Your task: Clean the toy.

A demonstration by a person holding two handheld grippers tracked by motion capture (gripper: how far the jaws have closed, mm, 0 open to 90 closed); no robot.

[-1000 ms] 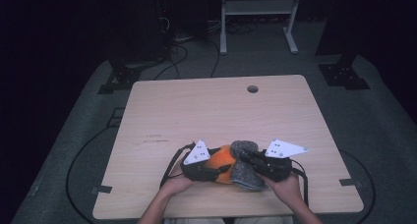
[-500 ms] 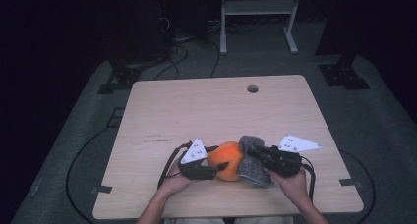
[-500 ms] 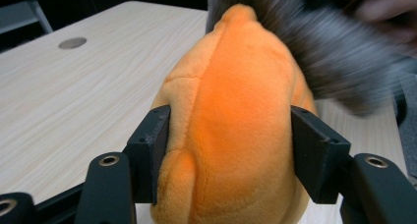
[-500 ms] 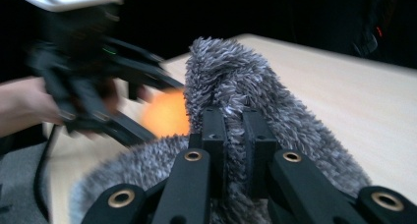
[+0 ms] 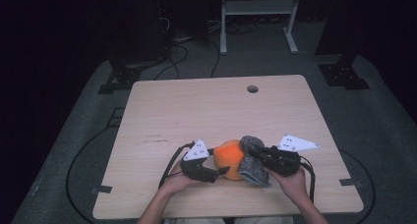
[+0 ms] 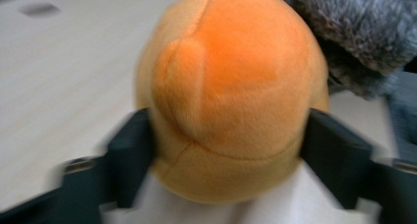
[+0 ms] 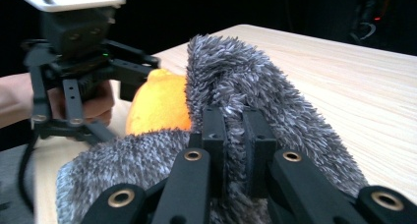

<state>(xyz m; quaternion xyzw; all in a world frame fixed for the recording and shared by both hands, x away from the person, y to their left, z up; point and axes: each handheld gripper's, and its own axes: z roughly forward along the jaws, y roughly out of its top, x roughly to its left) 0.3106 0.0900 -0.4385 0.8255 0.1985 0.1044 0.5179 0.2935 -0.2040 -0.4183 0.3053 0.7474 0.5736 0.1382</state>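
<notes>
The orange plush ball (image 5: pixel 230 157) is sitting near the bench's (image 5: pixel 206 111) near edge. The left gripper (image 6: pixel 228 135) is squeezing it after closing and easing. The right gripper (image 7: pixel 231 130) is pinching the grey fuzzy cloth (image 7: pixel 246 81), only part-way wrapped around.

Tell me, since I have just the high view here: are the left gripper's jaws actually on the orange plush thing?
Observer: Yes. In the left gripper view the left gripper has a jaw pressed against each flank of the orange plush.
Operator: And the right one, is it gripping that grey fabric?
Observer: The right gripper is shut, pinching a fold of the grey fuzzy cloth between its jaws.
Operator: Is the cloth touching the plush?
Observer: In the right gripper view the cloth lies right against the plush's side, partly wrapping it.
</notes>
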